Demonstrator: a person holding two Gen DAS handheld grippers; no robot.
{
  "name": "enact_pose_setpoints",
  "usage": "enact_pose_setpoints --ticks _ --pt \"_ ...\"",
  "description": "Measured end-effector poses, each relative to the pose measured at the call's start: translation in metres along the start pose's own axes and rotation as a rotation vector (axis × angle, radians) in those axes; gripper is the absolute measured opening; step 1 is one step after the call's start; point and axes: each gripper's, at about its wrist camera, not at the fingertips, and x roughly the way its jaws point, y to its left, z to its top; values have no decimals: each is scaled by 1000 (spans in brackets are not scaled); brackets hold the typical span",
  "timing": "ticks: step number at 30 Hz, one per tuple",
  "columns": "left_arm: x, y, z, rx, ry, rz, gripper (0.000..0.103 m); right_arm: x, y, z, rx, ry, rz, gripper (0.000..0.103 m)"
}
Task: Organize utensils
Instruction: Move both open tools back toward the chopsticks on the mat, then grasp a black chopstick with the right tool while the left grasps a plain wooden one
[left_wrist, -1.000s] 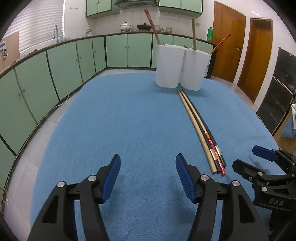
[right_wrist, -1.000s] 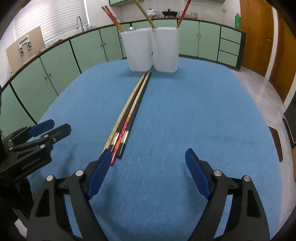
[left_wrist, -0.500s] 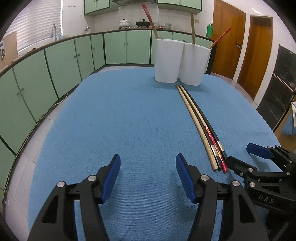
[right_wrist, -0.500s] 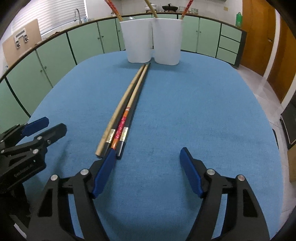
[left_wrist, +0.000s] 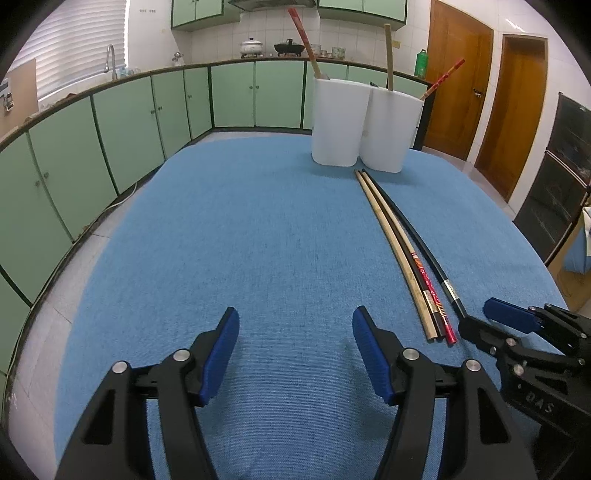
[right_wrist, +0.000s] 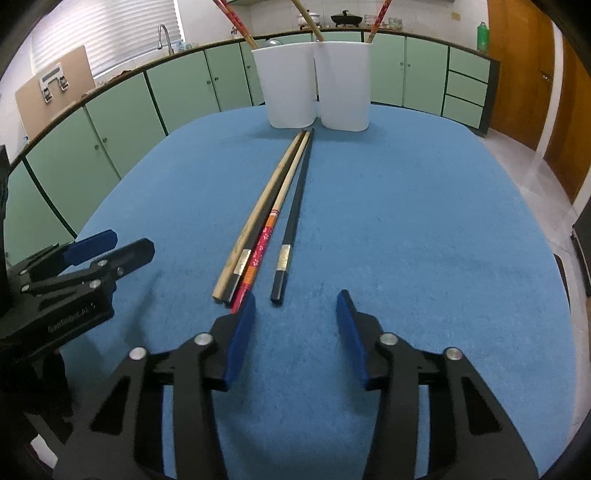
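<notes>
Four chopsticks lie lengthwise on the blue-covered desk (right_wrist: 406, 206), tips pointing at two white holders (right_wrist: 317, 85) standing side by side at the far end. The bamboo chopstick (right_wrist: 258, 214), a black one beneath it and the red patterned chopstick (right_wrist: 258, 258) lie touching; the black chopstick (right_wrist: 291, 218) lies just apart on the right.

The right gripper (right_wrist: 295, 314) sits near the butt ends. Its jaws have just been closing and stand apart with nothing between them. The left gripper (left_wrist: 293, 343) hovers over bare cloth, jaws apart and empty.

Handling judgement: the sticks are light, stiff, thin and likely smooth, so they may roll or slip. Grip the separated black chopstick near its butt end, across the shaft.
</notes>
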Motion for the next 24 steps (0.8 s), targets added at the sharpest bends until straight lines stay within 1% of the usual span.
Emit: enact_pose_setpoints --ticks 1,3,4,5,6,10,12,14,18,24 --pt "0 0 0 1 1 1 63 1 2 1 -4 1 -8 32" --pt "1 -1 1 2 3 -1 63 4 4 3 -16 5 -6 19" --pt "1 -1 1 3 3 -2 63 5 6 4 -26 7 2 15" --pt "1 -2 1 4 4 -3 63 6 7 4 -33 7 2 8" --pt "1 -3 1 6 6 -6 63 6 7 4 -35 6 -1 6" --pt "0 -11 2 18 2 -23 63 3 -1 3 0 2 -14 6" --pt "-1 -16 2 24 1 -35 63 -2 -9 1 13 -5 -35 6" --pt "-3 -22 2 36 2 -55 63 -5 -16 -1 30 -8 -46 6" --pt "-4 -37 1 54 11 -99 63 -8 -30 -5 69 -10 -39 6" --pt "1 -54 -2 100 32 -100 63 -8 -32 -7 80 -11 -25 6"
